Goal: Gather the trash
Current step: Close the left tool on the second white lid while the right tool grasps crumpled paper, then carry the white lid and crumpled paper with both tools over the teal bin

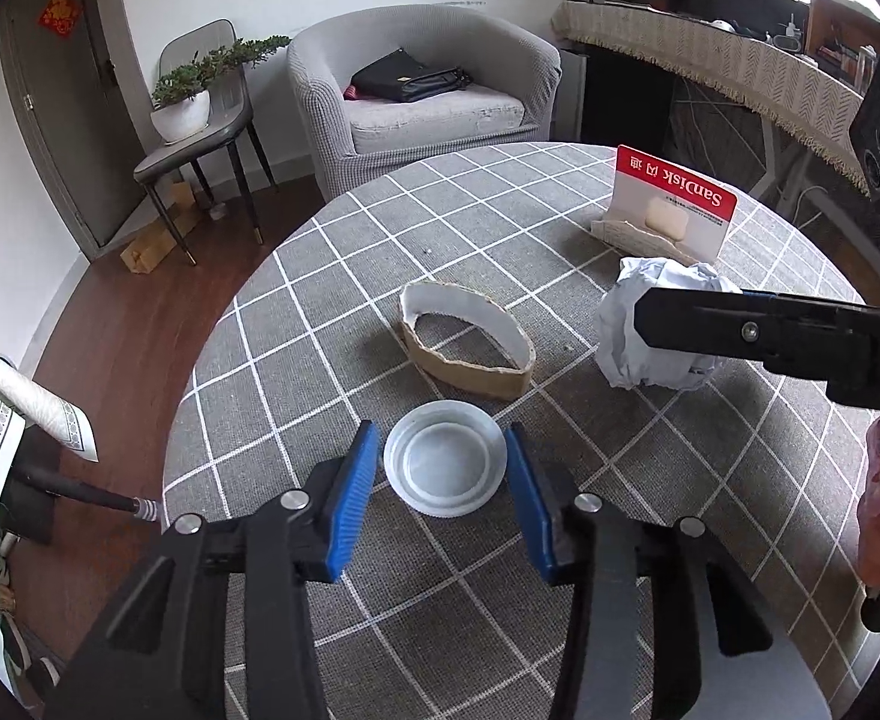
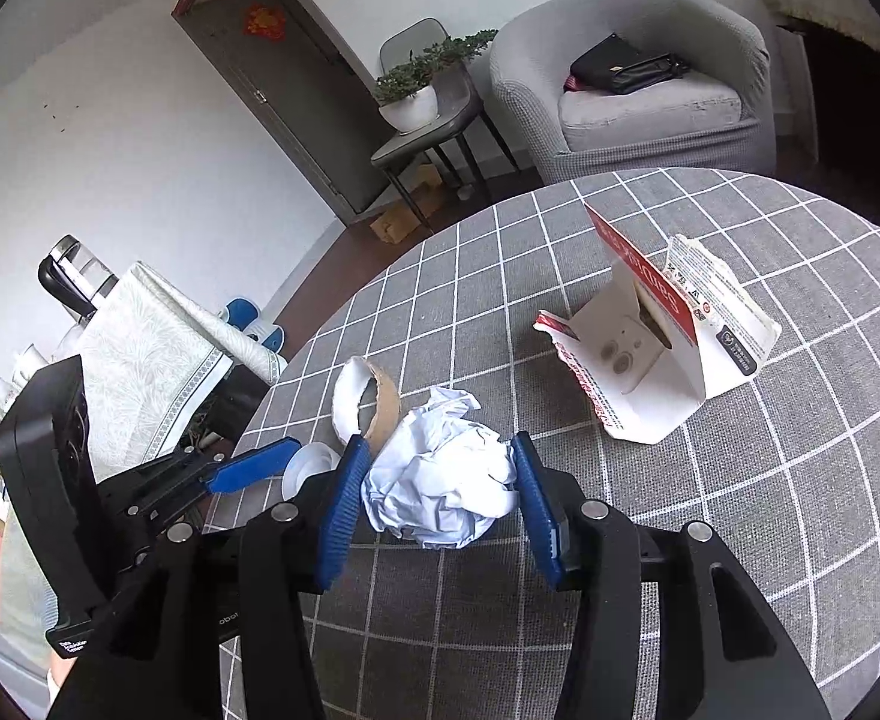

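On the table, left gripper (image 1: 444, 468) brackets the plastic lid (image 1: 444, 459) untouched; right gripper (image 2: 437, 480) clamps crumpled paper (image 2: 440, 480).

A grey tablecloth (image 1: 332, 276) crossed by a white grid covers the round table. At its centre lies a white plastic lid (image 1: 444, 457), flanked by the blue ribbed pads (image 1: 353, 510) of a black gripper. At twelve o'clock of the lid sits a brown cardboard ring (image 1: 469, 354) with a white inner face; at two o'clock, pale blue-white crumpled paper (image 1: 619, 324); beyond it, a red-and-white torn package (image 1: 673, 204). A grey armchair (image 1: 422, 90) holds a black bag (image 1: 410, 81).
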A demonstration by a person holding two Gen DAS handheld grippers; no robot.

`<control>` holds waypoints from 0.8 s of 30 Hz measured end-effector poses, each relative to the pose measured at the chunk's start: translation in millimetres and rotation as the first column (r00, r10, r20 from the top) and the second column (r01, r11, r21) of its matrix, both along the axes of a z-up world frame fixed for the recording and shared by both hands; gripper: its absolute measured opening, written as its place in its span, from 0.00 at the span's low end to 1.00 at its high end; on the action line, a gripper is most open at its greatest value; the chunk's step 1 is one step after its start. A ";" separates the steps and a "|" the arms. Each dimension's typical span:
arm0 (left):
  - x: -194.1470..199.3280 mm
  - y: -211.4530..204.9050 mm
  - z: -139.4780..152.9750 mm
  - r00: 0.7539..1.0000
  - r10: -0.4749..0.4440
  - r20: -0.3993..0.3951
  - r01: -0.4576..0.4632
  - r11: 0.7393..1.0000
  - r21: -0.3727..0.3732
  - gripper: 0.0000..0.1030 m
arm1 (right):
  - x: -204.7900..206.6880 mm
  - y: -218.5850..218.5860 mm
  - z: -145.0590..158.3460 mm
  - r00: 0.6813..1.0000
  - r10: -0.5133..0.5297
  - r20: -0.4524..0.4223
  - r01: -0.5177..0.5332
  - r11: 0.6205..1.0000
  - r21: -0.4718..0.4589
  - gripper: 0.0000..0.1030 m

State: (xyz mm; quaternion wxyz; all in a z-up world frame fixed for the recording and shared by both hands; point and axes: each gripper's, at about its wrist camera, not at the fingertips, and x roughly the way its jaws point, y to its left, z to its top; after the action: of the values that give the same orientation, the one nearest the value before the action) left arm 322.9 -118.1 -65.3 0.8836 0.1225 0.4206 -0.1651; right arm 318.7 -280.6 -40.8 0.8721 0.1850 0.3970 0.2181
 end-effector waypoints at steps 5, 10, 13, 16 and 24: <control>-4.0 1.1 -0.3 1.000 -0.006 -0.009 0.006 1.000 -0.025 0.41 | -1.0 1.9 5.2 1.000 0.006 0.014 -0.006 1.000 -0.002 0.48; -9.1 12.7 2.1 0.999 0.035 -0.003 -0.035 0.998 -0.042 0.41 | -4.1 7.2 11.3 0.999 0.011 0.035 -0.010 0.999 -0.034 0.48; -16.9 17.8 5.8 0.999 0.050 0.009 -0.050 0.998 -0.047 0.41 | -6.2 11.4 17.0 0.998 0.014 0.056 -0.011 0.998 -0.054 0.48; -27.7 26.7 10.1 0.998 0.069 0.012 -0.068 0.995 -0.073 0.41 | -8.9 17.4 21.4 0.997 0.022 0.071 -0.017 0.997 -0.074 0.48; -54.0 54.2 24.2 0.989 0.138 0.054 -0.134 0.988 -0.076 0.41 | -21.2 38.7 32.5 0.991 0.073 0.111 -0.060 0.992 -0.114 0.48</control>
State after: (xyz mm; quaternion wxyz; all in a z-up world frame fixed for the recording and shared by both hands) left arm 268.9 -63.8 -41.1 0.9088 0.0663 0.3953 -0.1160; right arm 297.5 -241.9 -8.2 0.8947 0.1104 0.3635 0.2351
